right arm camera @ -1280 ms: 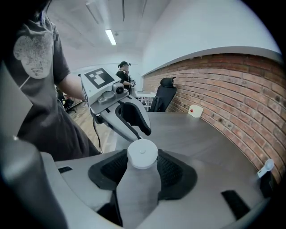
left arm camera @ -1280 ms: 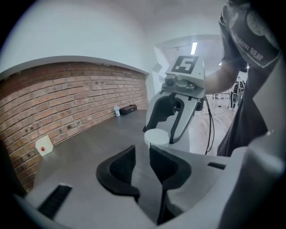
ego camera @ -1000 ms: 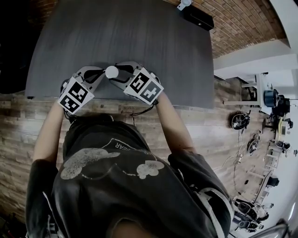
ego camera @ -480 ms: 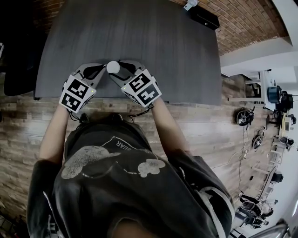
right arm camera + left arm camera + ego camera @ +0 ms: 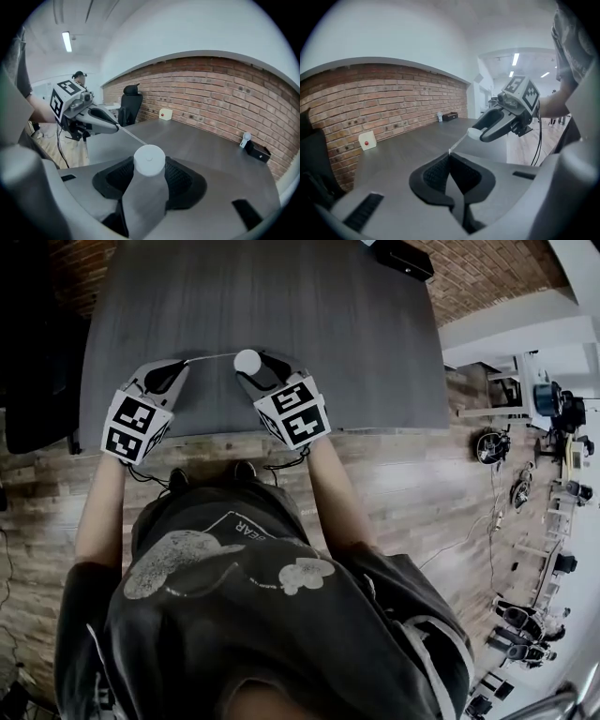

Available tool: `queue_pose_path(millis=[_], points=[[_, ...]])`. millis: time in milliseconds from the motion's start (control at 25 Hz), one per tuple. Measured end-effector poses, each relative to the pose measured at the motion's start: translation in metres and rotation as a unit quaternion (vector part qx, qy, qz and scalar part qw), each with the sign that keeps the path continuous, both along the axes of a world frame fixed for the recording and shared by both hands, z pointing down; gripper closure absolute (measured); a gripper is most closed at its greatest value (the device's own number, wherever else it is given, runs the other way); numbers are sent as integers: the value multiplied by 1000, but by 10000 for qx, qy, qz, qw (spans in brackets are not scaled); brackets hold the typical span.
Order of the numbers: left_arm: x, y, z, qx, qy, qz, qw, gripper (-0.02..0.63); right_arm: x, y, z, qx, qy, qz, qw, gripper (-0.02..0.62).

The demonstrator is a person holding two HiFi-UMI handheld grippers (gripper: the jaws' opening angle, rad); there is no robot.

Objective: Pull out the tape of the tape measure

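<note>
A small round white tape measure (image 5: 247,361) is clamped between the jaws of my right gripper (image 5: 250,367) above the dark grey table (image 5: 281,306). A thin pale tape (image 5: 211,356) runs from it leftward to my left gripper (image 5: 185,366), which is shut on the tape's end. In the left gripper view the pads (image 5: 438,174) meet on the tape tip (image 5: 449,152), and the tape rises to the tape measure (image 5: 474,133) in the right gripper (image 5: 494,129). The right gripper view shows the tape measure (image 5: 149,160) between its pads, with the tape (image 5: 132,136) leading to the left gripper (image 5: 115,124).
A black box (image 5: 403,257) and a small white object (image 5: 245,138) sit at the table's far corner by the brick wall (image 5: 211,93). A white box with a red button (image 5: 367,140) is on the wall. A black chair (image 5: 131,105) stands at the table's left end.
The two grippers have drawn apart: the left one moved left, the right one slightly right and forward. A stretch of tape now shows between them where they had been nearly touching.
</note>
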State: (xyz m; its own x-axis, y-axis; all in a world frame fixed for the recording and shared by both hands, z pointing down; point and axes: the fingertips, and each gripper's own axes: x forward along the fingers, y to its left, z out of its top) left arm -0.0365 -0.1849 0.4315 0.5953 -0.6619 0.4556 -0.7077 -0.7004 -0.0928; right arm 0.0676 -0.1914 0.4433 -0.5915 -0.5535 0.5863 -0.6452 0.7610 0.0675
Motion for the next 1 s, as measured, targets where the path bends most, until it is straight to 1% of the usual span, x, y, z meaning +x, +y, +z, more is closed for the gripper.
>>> queue_pose_path(millis=[80,200,400,600,760,1000], points=[[-10,-2,-2,-11,81,-23,10000,597,4,-1,0,19,69,181,9998,368],[-21,-7,-4,-24,202,-51,9998,597,2,-3,-4,7,-29,366,9993,368],[-32,-11,-2,-169,242,-22,9996,597,-6,-3,-11,9,-31,398,9992,368],[-44,-10,1,-327,410,-56,9986,597,-3,-2,-12,-45,-48,518,9986,368],[-45,-8,5,-393,433,-60,9983,597,-3,0,-10,-71,-21,537,9985,368],[-41,-8,3,-389,446,-76,9982,597,1,-1,-13,-29,-28,611,9981,368]])
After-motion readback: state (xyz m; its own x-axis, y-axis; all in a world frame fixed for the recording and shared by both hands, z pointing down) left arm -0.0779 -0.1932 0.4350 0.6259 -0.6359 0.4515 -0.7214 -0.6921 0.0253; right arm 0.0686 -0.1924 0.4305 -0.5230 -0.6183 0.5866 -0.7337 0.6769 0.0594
